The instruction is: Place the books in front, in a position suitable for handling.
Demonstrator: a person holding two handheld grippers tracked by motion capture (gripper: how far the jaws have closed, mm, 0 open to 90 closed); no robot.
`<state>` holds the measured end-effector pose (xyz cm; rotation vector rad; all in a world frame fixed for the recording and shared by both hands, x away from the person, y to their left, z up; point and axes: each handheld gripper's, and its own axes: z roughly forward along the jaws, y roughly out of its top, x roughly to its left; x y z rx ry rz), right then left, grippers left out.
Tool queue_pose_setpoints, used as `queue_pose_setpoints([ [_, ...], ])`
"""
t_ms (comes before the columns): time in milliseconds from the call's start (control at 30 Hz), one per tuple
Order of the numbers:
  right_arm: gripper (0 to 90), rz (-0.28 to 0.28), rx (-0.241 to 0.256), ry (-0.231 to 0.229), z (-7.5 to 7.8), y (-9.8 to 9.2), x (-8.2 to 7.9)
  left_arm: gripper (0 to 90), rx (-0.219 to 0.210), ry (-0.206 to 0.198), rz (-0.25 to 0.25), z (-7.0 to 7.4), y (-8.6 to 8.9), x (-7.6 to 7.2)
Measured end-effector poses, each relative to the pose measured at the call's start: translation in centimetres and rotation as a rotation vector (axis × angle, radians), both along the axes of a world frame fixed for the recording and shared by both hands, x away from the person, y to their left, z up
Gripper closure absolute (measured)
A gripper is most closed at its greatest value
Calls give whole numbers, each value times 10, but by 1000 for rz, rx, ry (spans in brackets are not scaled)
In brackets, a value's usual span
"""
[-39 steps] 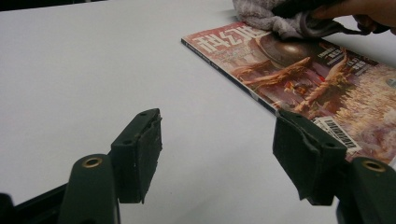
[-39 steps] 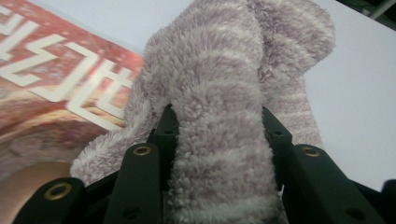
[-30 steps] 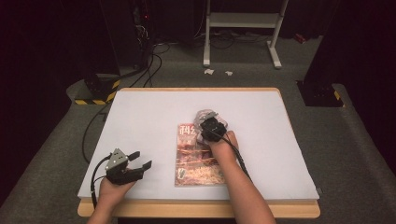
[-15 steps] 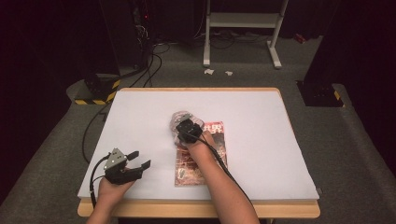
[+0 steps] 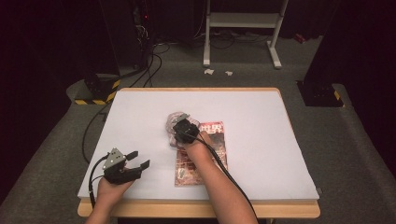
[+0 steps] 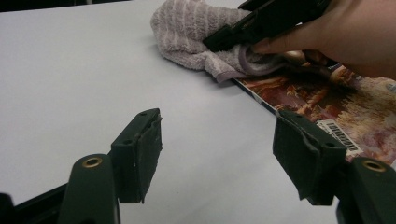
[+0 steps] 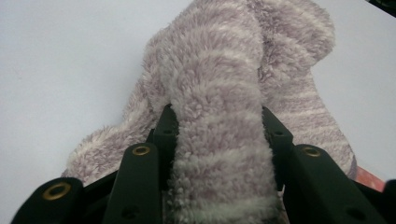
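Observation:
A fluffy lilac striped cloth [image 7: 224, 93] is pinched between the jaws of my right gripper [image 7: 217, 135], which is shut on a fold of it. In the high view that gripper [image 5: 180, 126] holds the cloth [image 5: 173, 122] at the top left corner of a magazine [image 5: 201, 163] lying flat mid-table. From the left gripper view, the cloth [image 6: 196, 37] rests partly on the table and partly on the magazine [image 6: 345, 107]. My left gripper [image 5: 137, 159] rests near the front left of the table, jaws open and empty [image 6: 217, 154].
The white table [image 5: 261, 112] has a wooden front edge. Black cables trail over the floor at the back left, near a yellow-black striped block [image 5: 95, 93]. A white metal stand [image 5: 243, 28] is behind the table.
My right gripper has dragged the cloth leftward across the top of the magazine to its left corner. The left gripper has stayed where it was.

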<state>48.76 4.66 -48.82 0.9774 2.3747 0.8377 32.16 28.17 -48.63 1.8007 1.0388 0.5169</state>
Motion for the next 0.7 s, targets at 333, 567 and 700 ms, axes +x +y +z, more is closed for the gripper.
queue_pose_setpoints([
  [333,606,-73,-13,-10,1,-40,5,329,17,7,-8,-2,-4,1],
  [567,606,-161,-6,-11,1,-85,11,329,39,11,-20,-5,-9,1],
  [700,606,-203,6,-10,1,-108,11,329,41,14,-19,-6,-10,1],
])
